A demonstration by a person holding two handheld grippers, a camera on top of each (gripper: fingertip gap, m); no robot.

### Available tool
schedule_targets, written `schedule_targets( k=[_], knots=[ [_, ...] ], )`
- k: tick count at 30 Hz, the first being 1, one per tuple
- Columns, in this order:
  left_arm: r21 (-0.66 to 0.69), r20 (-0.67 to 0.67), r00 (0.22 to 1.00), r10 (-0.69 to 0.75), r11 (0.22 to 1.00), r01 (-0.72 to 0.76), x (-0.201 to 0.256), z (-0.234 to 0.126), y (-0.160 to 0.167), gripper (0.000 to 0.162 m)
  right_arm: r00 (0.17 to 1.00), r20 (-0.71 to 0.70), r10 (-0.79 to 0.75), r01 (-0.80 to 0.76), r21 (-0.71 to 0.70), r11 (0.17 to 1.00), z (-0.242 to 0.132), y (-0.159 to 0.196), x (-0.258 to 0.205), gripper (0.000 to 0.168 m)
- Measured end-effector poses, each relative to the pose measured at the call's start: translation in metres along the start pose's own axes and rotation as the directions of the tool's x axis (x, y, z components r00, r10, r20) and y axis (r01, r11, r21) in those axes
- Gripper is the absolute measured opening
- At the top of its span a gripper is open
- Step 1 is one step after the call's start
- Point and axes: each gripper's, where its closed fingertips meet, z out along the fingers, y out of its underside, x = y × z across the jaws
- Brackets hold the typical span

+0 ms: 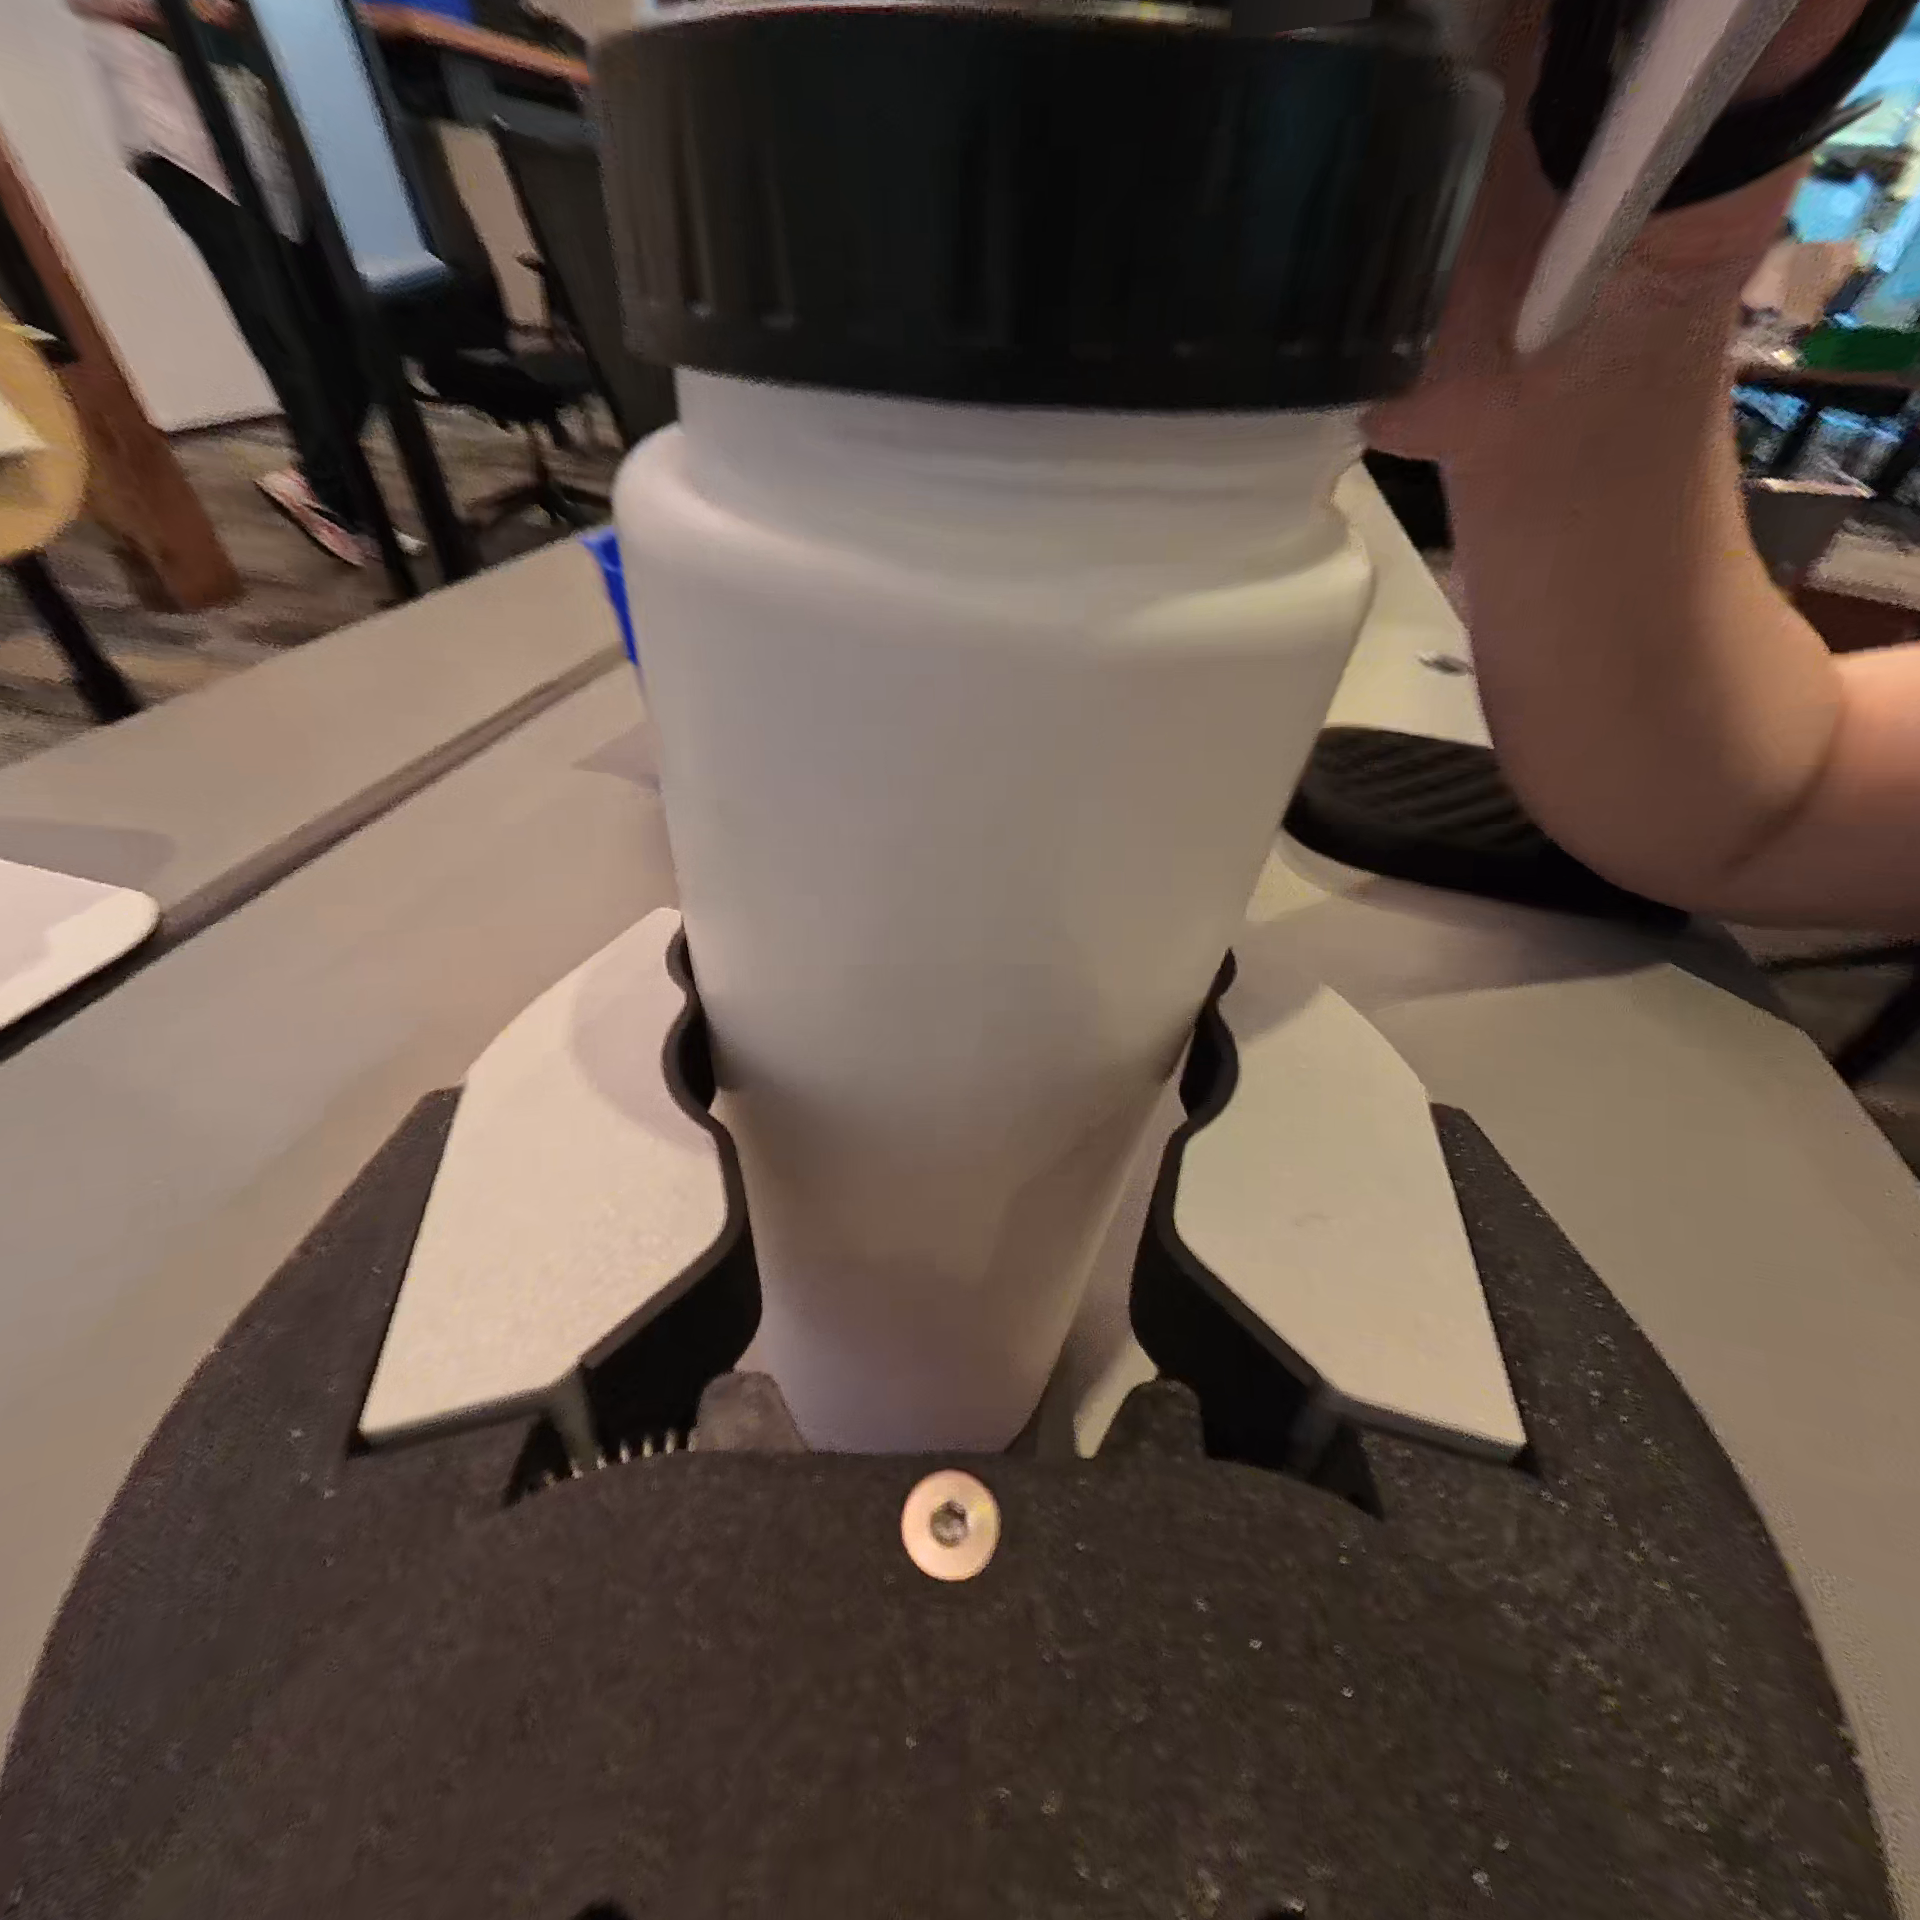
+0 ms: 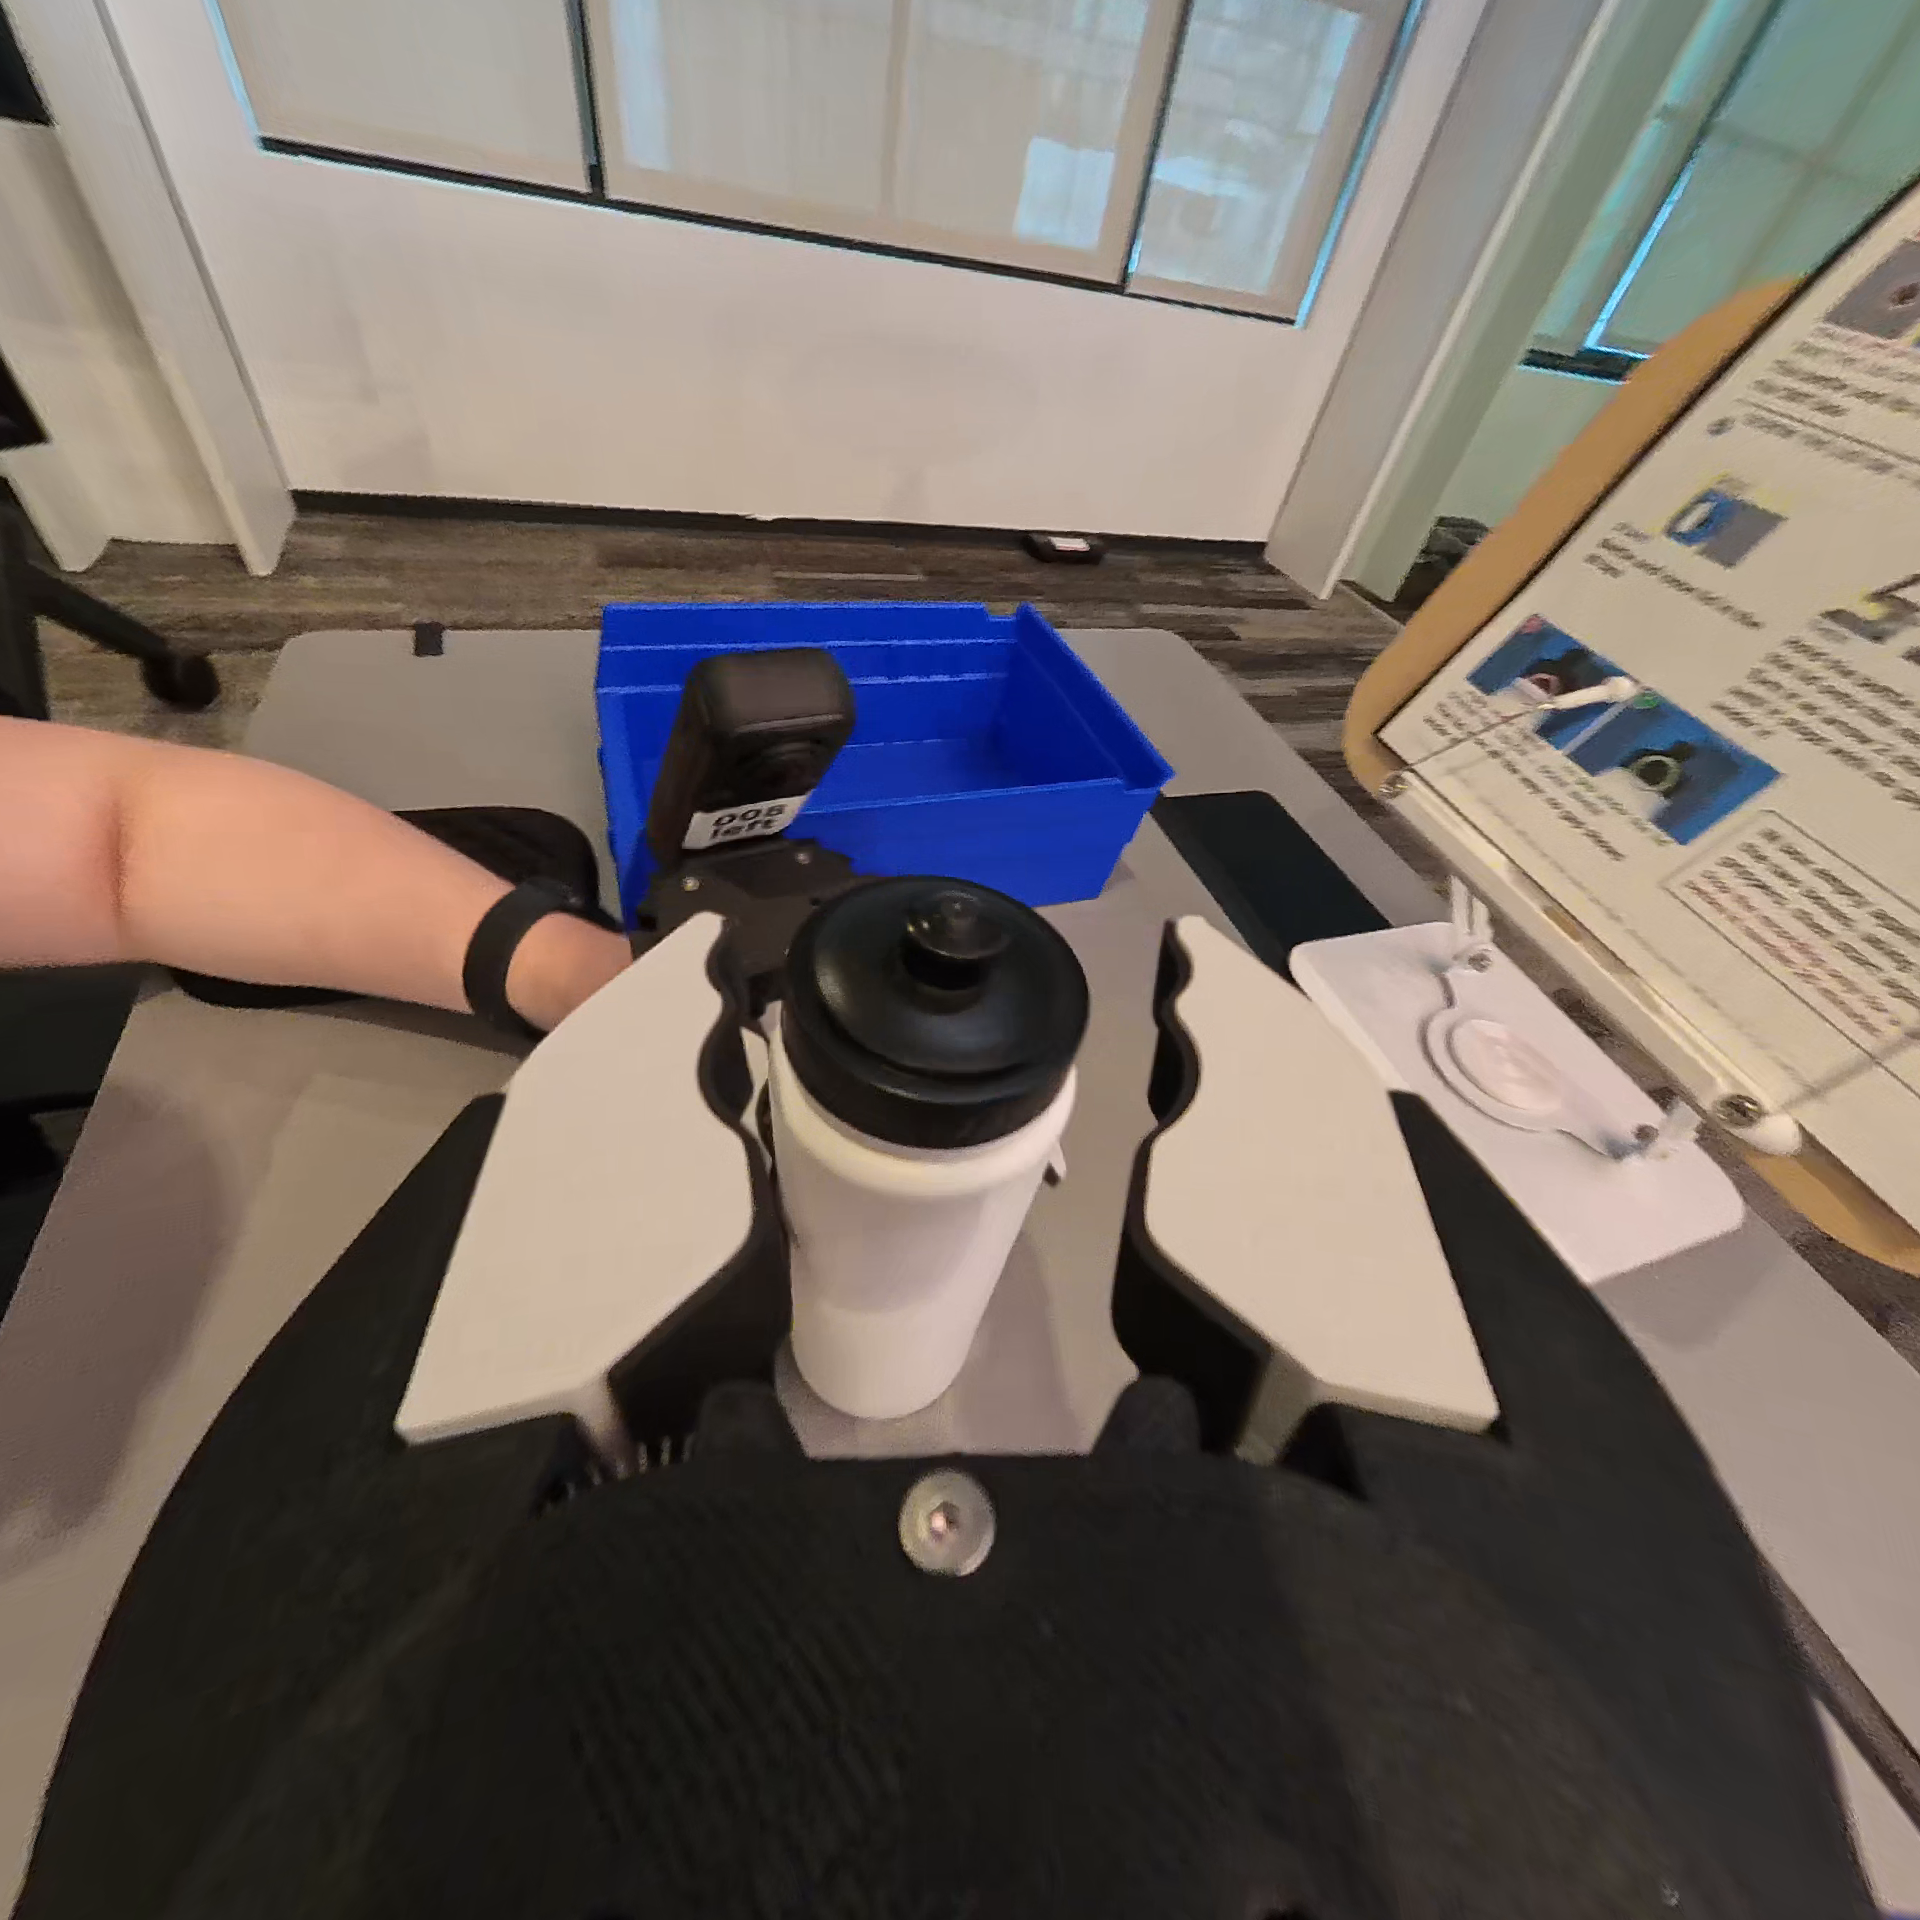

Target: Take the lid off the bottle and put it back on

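The left gripper (image 1: 951, 1049) is clenched on the lower body of the white bottle (image 1: 977, 831), its black inner pads pressed against both sides, and it holds the bottle upright over the grey table (image 1: 312, 987). Straight ahead of this claw and above its fingertips, the black ribbed lid (image 1: 1023, 187) sits on the bottle's neck; a band of white neck shows beneath the lid's lower edge, so whether it is screwed fully down cannot be told. The right gripper (image 2: 951, 1039) stands released, its two grey fingers spread wide on either side of the lid (image 2: 935, 997) without touching it, the bottle (image 2: 904, 1226) rising between them toward the camera. Beyond this claw's tips lies a blue bin (image 2: 935, 748), and to its right a white stand (image 2: 1507, 1122) carrying an instruction board (image 2: 1683, 665). To the left, past its left finger, the person's forearm (image 2: 260, 852) reaches to the left gripper, whose camera (image 2: 753, 748) shows behind the bottle. Judging from this, the lid is on the bottle and no finger has it, so the moment is either just ahead of the unscrewing or just after the lid's return; the frames alone do not settle which. If unscrewing is what remains, the right claw needs to close on the ribbed rim and twist while the left keeps the bottle from turning.
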Motion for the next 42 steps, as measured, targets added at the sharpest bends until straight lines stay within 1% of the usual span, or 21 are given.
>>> schedule_targets(
  k=[1,2,7,8,11,14,19,24,26,28,30,33,35,39,42],
  knots=[
    [0.023,0.015,1.000,-0.008,1.000,0.008,-0.002,0.000,-0.001,0.089,1.000,-0.008,0.013,-0.013,-0.009,1.000,-0.002,0.000,0.002,0.077],
    [0.024,-0.002,1.000,-0.021,1.000,0.021,0.000,0.001,0.000,0.090,1.000,-0.004,0.026,-0.026,-0.026,0.999,-0.003,0.003,0.003,0.077],
    [-0.010,-0.029,0.999,-0.017,1.000,0.017,0.005,0.001,0.001,0.090,0.998,0.010,0.065,-0.064,-0.115,0.991,0.009,0.024,0.003,0.079],
    [-0.013,-0.035,0.999,-0.017,1.000,0.017,0.006,0.001,0.001,0.094,0.997,0.016,0.071,-0.068,-0.122,0.990,0.010,0.026,0.003,0.079],
    [0.018,-0.034,0.999,-0.012,1.000,0.012,0.007,0.000,-0.004,0.095,0.998,0.019,0.065,-0.062,-0.121,0.991,0.010,0.026,0.002,0.079],
    [0.046,-0.027,1.000,0.002,0.999,-0.001,0.007,-0.001,-0.004,0.086,0.996,0.028,0.080,-0.076,-0.113,0.991,0.006,0.023,0.002,0.079],
    [0.044,-0.013,1.000,0.003,0.999,-0.002,0.006,0.001,-0.004,0.086,0.992,0.035,0.118,-0.113,-0.130,0.985,0.004,0.024,0.001,0.079],
    [0.055,0.043,0.999,-0.004,0.998,0.002,0.004,0.004,-0.005,0.086,0.979,-0.014,0.202,-0.201,-0.157,0.967,0.013,0.027,-0.006,0.080],
    [0.057,0.059,0.998,-0.005,0.998,0.001,0.003,0.004,-0.005,0.086,0.972,-0.057,0.227,-0.234,-0.179,0.956,0.018,0.033,-0.006,0.081],
    [0.054,0.072,0.997,-0.007,0.999,0.003,0.003,0.005,-0.005,0.086,0.967,-0.087,0.239,-0.251,-0.189,0.949,0.021,0.038,-0.004,0.080],
    [0.044,0.074,0.997,-0.007,0.999,0.004,0.003,0.005,-0.005,0.086,0.970,-0.084,0.230,-0.242,-0.186,0.952,0.022,0.039,-0.002,0.075],
    [0.030,0.056,0.998,-0.006,1.000,0.005,0.004,0.005,-0.004,0.086,0.978,-0.036,0.207,-0.210,-0.201,0.957,0.020,0.040,-0.004,0.074],
    [0.023,0.037,0.999,-0.006,1.000,0.005,0.004,0.005,-0.004,0.085,0.983,0.029,0.181,-0.172,-0.201,0.964,0.018,0.040,-0.005,0.073],
    [0.025,-0.081,0.997,0.002,1.000,0.000,0.016,0.007,-0.004,0.085,0.969,0.206,0.138,-0.105,-0.164,0.981,0.012,0.039,-0.013,0.073],
    [0.031,-0.150,0.989,0.007,1.000,-0.002,0.024,0.008,-0.004,0.085,0.949,0.296,0.109,-0.077,-0.119,0.990,0.008,0.038,-0.018,0.073]
  ],
)
